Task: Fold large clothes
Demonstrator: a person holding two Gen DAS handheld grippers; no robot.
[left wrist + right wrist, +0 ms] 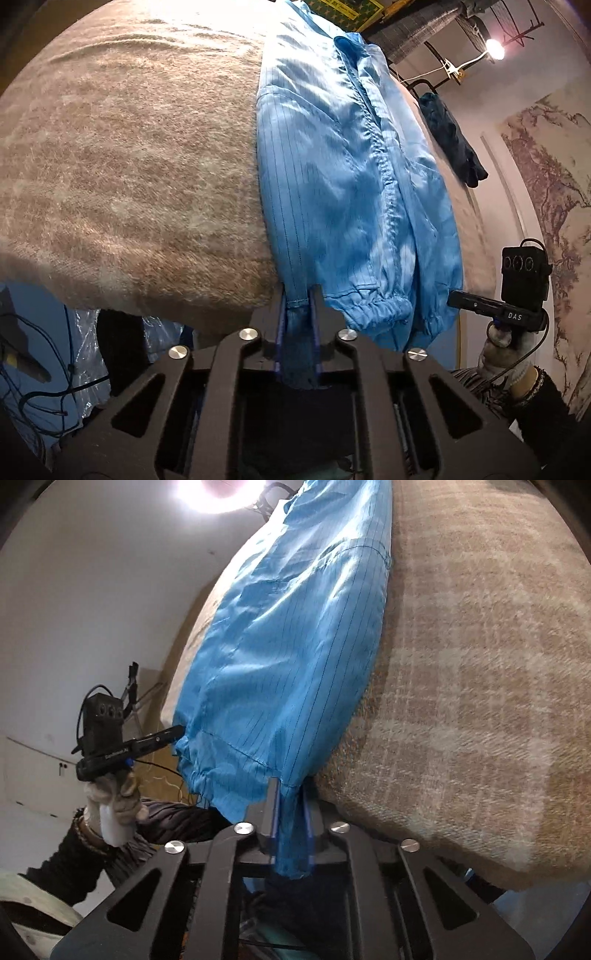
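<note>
A light-blue pinstriped jacket (332,166) lies lengthwise on a beige blanket (129,166), zipper up, with elastic cuffs at its near end. My left gripper (298,295) is shut on the near hem at the jacket's left corner, and the cloth bunches between its pads. In the right wrist view the same jacket (288,664) stretches away over the blanket (480,664). My right gripper (290,786) is shut on the hem's other corner, with fabric hanging down between the fingers. Each view shows the other gripper in a gloved hand at the jacket's far side: right gripper (452,295), left gripper (175,733).
A dark blue cloth (450,140) lies at the blanket's far right edge. A bright lamp (495,48) shines beyond it, and also shows in the right wrist view (218,491). Cables and a plastic bag (85,350) sit below the blanket's near left edge.
</note>
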